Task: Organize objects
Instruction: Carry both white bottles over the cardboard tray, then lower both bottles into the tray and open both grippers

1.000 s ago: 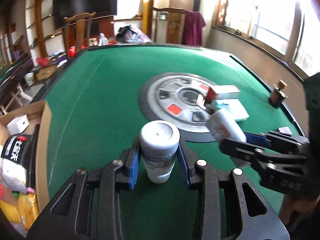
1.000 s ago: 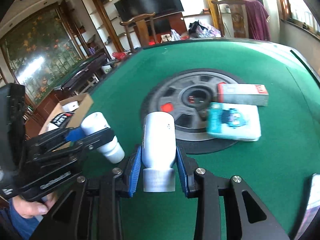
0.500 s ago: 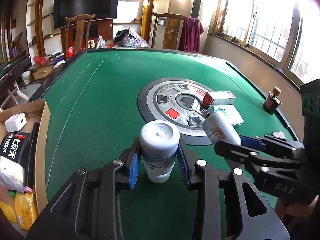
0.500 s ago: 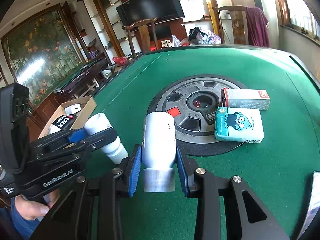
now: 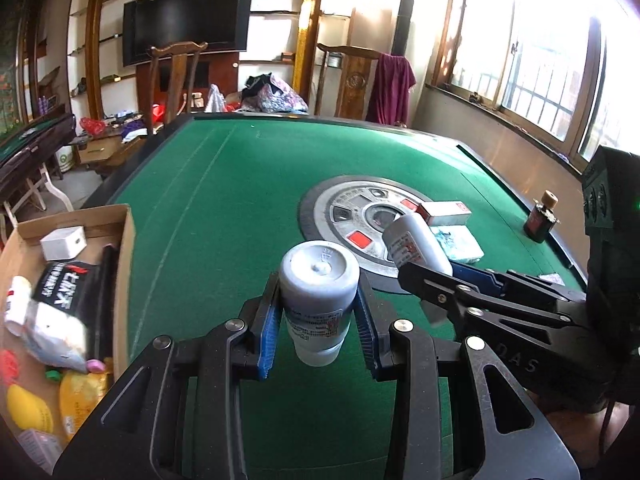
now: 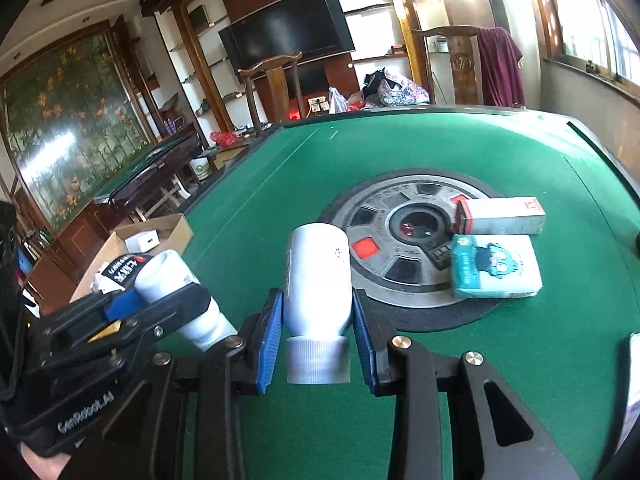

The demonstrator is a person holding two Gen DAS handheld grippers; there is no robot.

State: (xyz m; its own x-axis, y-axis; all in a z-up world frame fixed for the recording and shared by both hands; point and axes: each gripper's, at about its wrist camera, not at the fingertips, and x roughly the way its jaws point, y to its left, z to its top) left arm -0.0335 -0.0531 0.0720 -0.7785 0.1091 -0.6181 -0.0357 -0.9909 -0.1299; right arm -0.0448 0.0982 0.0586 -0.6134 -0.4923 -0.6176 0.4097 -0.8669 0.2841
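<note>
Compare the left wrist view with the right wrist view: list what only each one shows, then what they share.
Only the left wrist view: the small dark bottle at the table's right edge, and yellow items deep in the cardboard box.

Only the right wrist view: the cartoon print on the teal packet, and the flower mural.

Both: each gripper clamping a white bottle, left and right, plus the red-ended carton on the round centre plate.

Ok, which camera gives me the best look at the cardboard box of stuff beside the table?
The left wrist view: the cardboard box sits open at the left edge, its contents visible, including a small white box and yellow bottles. The right wrist view shows only its far end, partly hidden behind the left gripper.
</note>
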